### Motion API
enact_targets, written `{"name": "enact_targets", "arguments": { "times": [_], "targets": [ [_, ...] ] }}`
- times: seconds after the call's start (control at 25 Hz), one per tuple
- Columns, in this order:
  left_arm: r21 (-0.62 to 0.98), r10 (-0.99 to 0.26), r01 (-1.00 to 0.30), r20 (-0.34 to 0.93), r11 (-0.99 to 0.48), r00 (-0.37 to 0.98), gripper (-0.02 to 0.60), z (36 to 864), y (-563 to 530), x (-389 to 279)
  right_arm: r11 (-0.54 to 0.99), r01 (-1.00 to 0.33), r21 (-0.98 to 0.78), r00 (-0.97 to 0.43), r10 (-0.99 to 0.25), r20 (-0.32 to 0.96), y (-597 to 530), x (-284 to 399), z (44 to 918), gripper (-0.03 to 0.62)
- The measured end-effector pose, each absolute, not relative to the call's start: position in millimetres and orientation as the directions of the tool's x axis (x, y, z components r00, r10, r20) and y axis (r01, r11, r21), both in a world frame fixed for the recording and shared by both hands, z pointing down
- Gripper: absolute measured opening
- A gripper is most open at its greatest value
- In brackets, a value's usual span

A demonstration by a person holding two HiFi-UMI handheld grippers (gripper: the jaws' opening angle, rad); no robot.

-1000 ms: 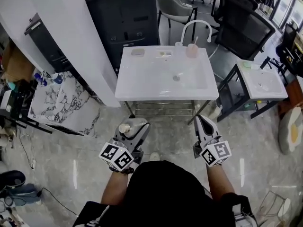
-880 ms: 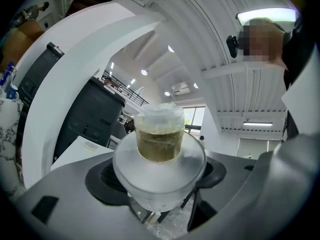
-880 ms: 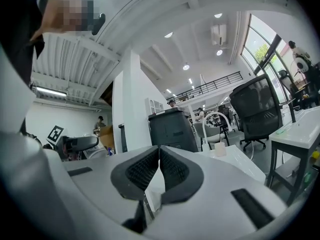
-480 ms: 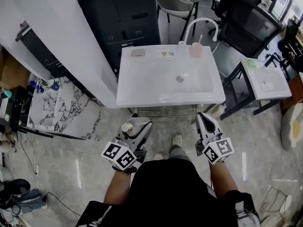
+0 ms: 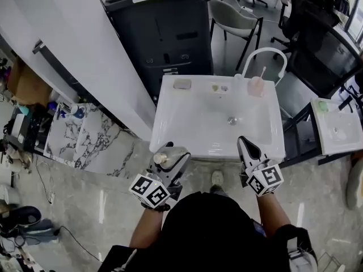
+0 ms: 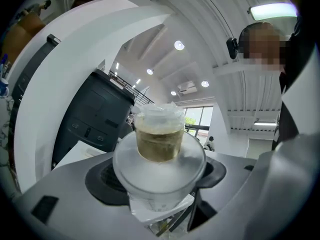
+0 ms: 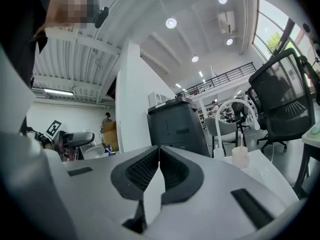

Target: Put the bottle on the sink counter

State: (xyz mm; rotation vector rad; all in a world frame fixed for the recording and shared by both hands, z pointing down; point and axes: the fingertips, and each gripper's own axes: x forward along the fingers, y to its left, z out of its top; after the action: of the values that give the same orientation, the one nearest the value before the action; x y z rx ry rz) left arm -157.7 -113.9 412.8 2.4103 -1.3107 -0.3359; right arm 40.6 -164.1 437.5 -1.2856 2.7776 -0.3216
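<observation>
"Where was the bottle?"

"Low in the head view, left of centre. It was clamped in the left gripper, apparently upright with the cap up. The sink counter lay just above it in frame."

"And the right gripper?"

"Jaws together, empty, about as near the counter's front edge. Likely the left carries it forward."

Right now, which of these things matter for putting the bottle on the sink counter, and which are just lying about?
In the job:
- bottle, gripped in the left tongs
- sink counter, where it goes

Just lying about:
- pink cup
- small grey bar
- faucet
- grey chair
- dark cabinet
- right tongs, shut and empty
</observation>
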Motion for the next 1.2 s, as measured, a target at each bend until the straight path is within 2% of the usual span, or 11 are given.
{"name": "enact_targets", "arguments": {
  "times": [0.36, 0.8, 1.2],
  "targets": [
    [0.415, -0.878, -0.801, 0.011, -0.431, 0.479, 0.350, 421.1, -206.2, -146.7, 0.689, -0.684, -0.239, -0.712, -0.702, 0.013, -259.8, 42.0, 447.0, 0.032],
    [0.395, -0.902, -0.842, 0.068, -0.368, 0.426, 0.350, 447.6, -277.5, -119.2, 0.652, -0.709, -0.268, -0.693, -0.715, 0.095, -318.6, 92.5, 477.4, 0.032],
    [0.412, -0.867, -0.824, 0.139, -0.390, 0.479, 0.350, 474.8, -316.6, -101.3, 0.586, -0.735, -0.341, -0.661, -0.731, 0.169, -339.7, 100.5, 510.8, 0.032]
  ]
}}
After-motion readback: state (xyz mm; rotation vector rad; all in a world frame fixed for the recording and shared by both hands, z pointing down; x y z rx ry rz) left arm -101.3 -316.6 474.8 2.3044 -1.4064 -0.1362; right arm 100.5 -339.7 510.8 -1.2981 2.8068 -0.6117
